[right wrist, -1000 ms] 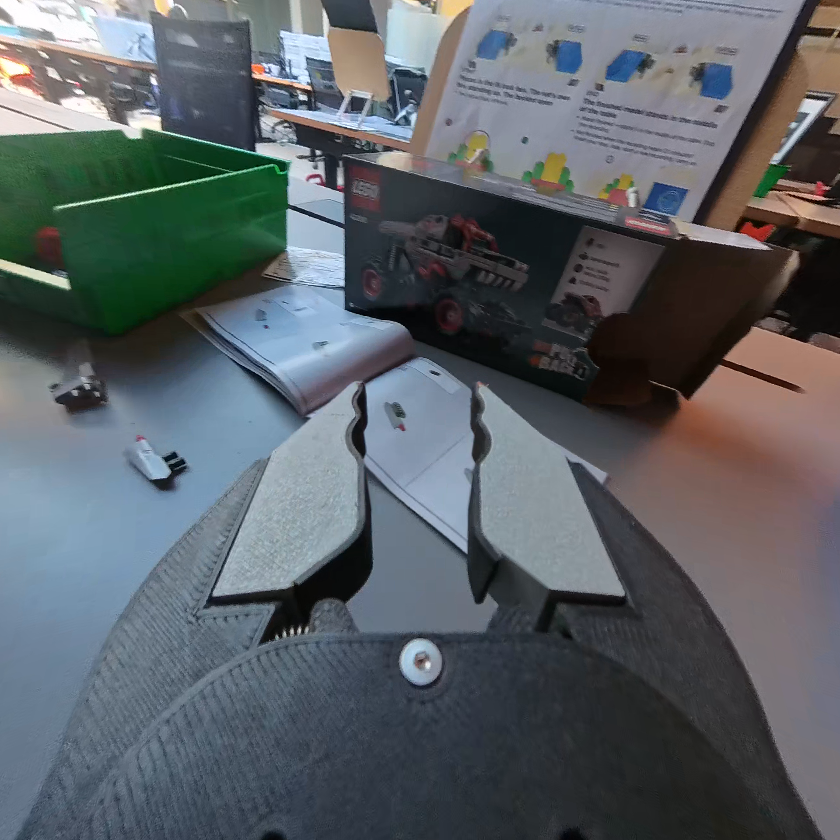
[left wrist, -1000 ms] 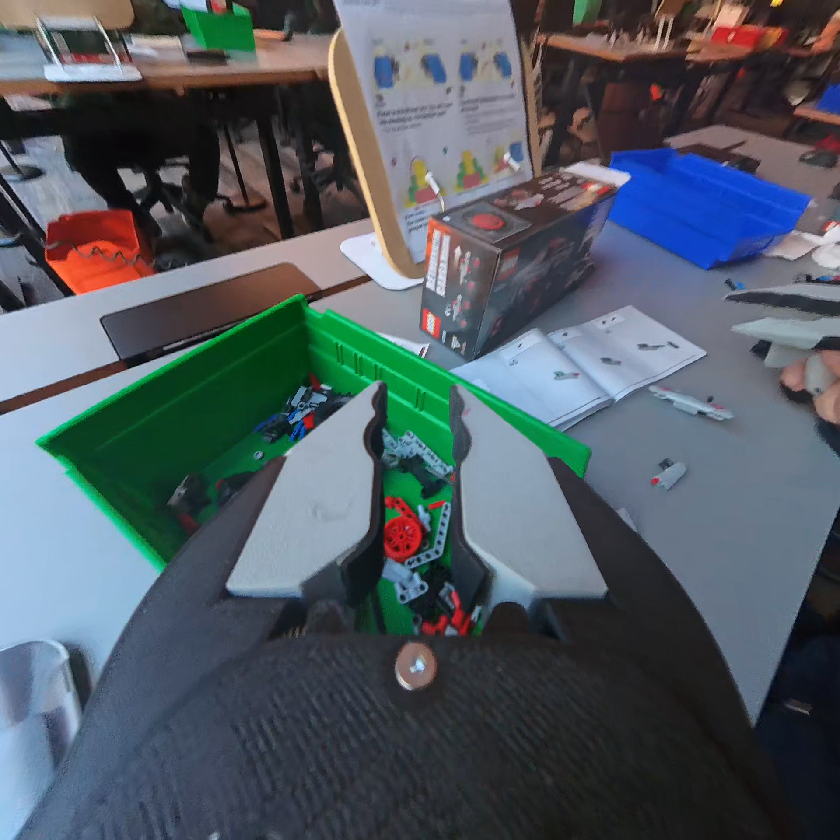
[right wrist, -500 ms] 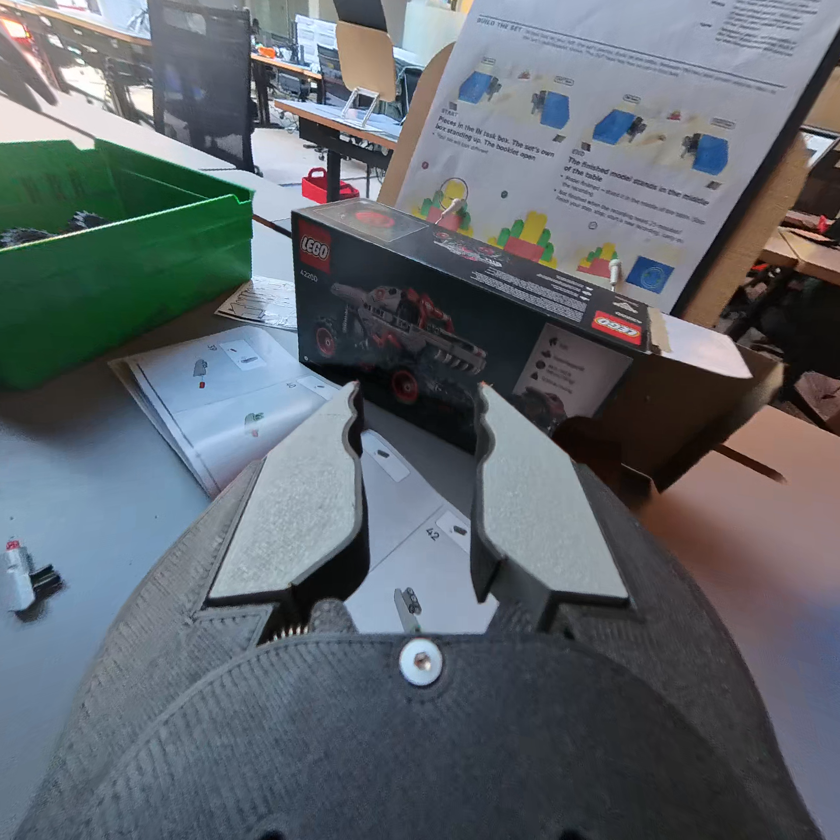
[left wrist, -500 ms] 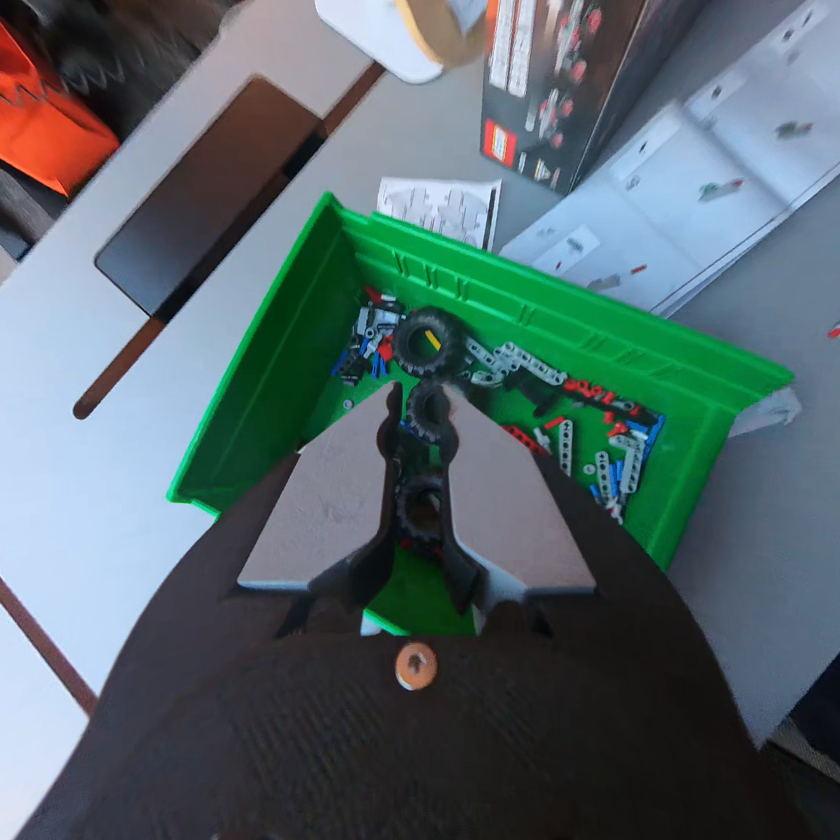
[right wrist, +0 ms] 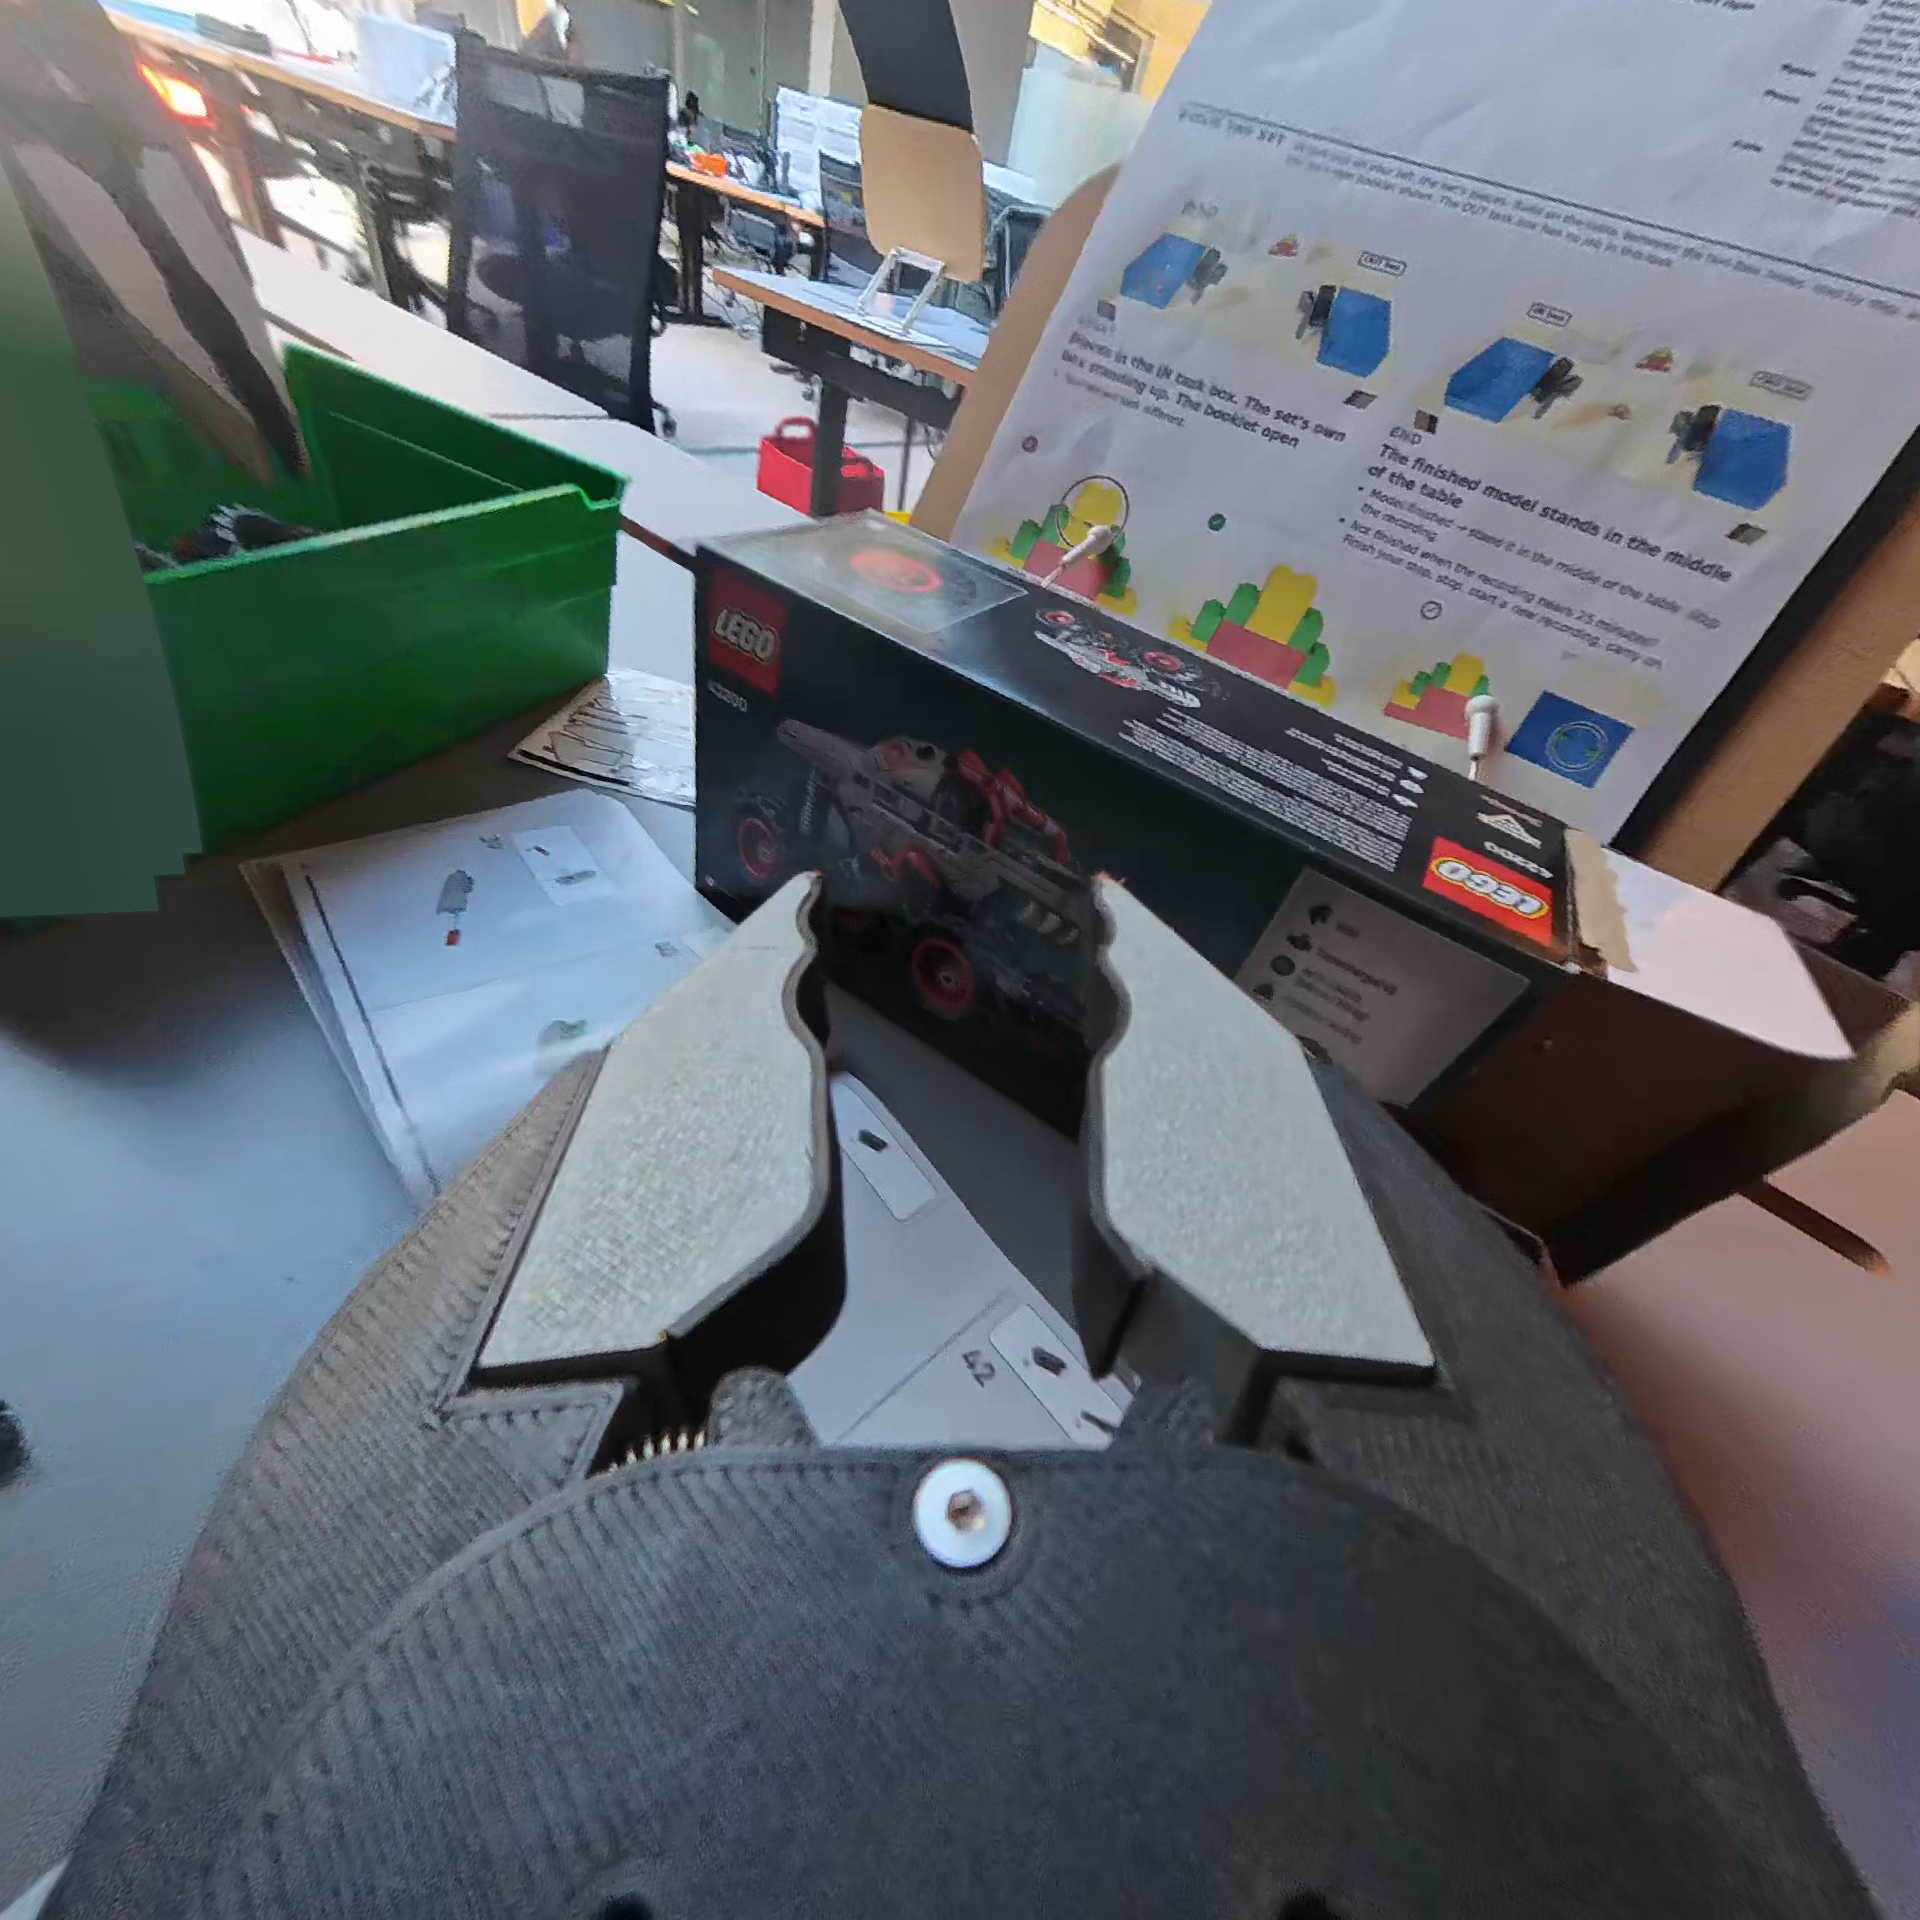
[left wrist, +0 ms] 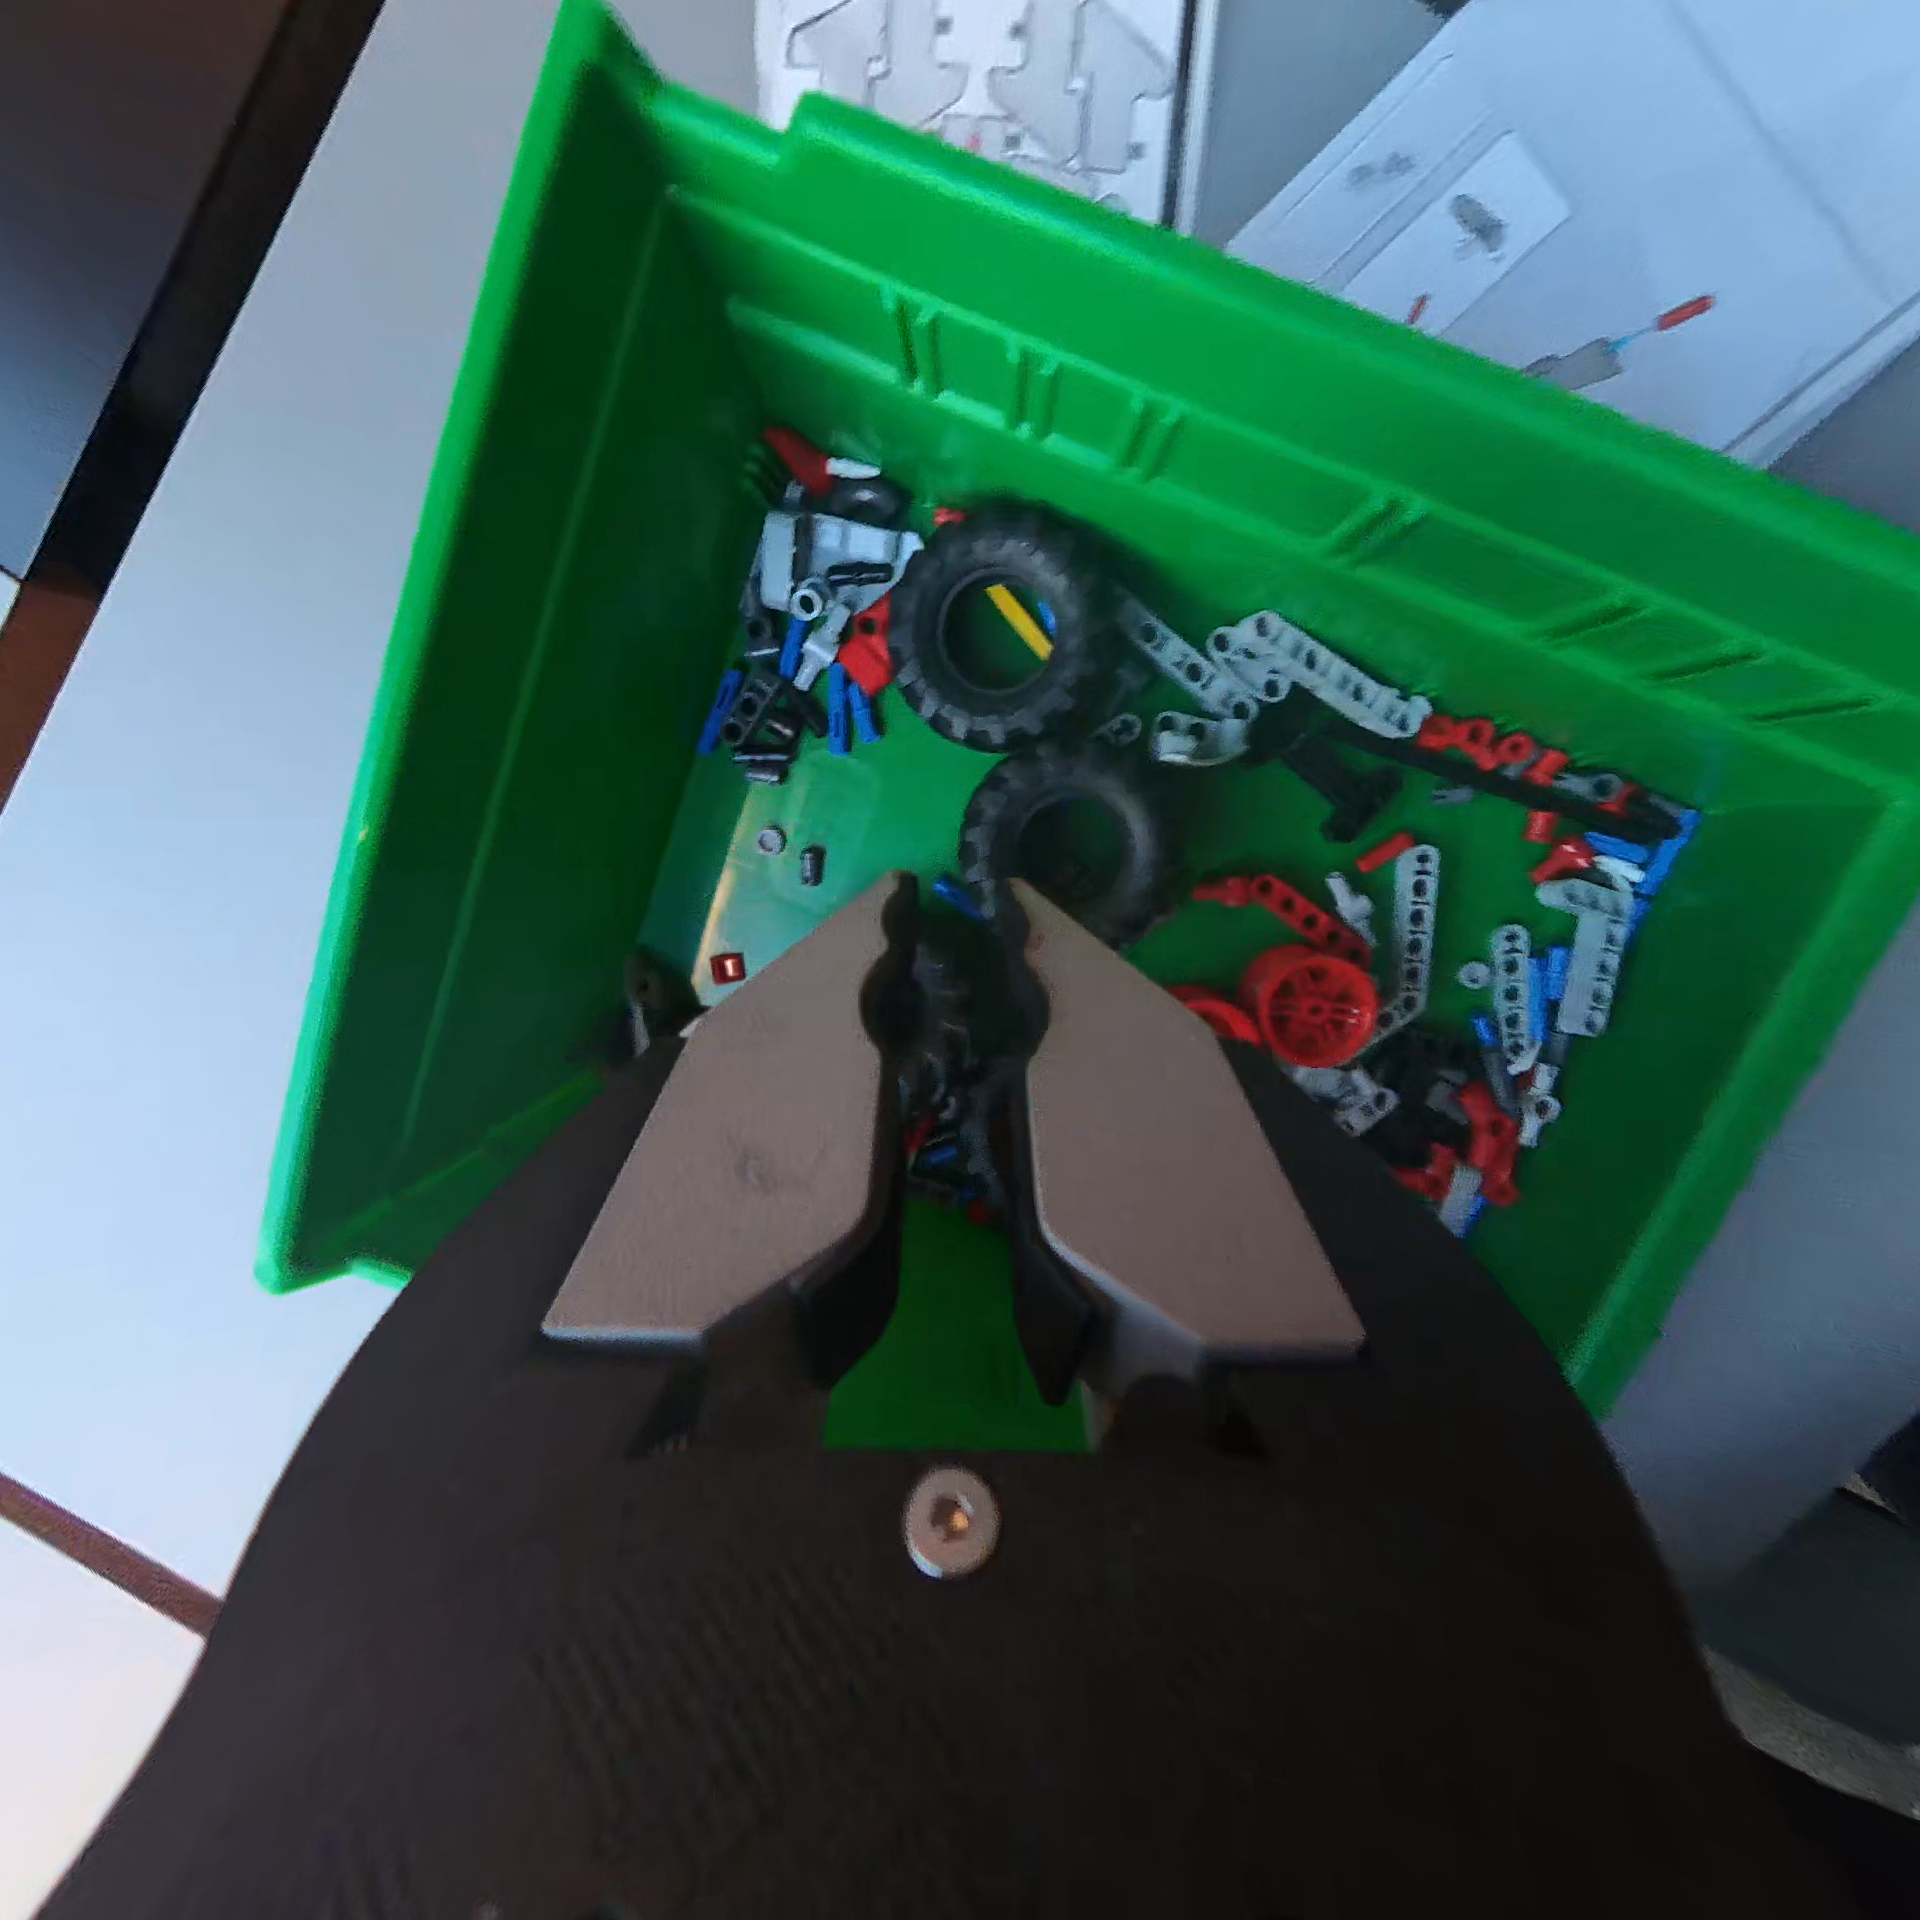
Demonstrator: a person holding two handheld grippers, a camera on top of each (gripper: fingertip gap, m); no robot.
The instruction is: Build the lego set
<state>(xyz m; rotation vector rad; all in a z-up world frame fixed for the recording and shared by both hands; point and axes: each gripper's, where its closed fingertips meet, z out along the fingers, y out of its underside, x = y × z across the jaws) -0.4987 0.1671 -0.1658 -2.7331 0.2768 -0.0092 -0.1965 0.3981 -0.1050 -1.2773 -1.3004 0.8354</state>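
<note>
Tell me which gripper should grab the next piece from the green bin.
Left. The left gripper hangs right over the bin, fingers apart above the tyres. The right gripper is open over the booklet, facing the box.
</note>
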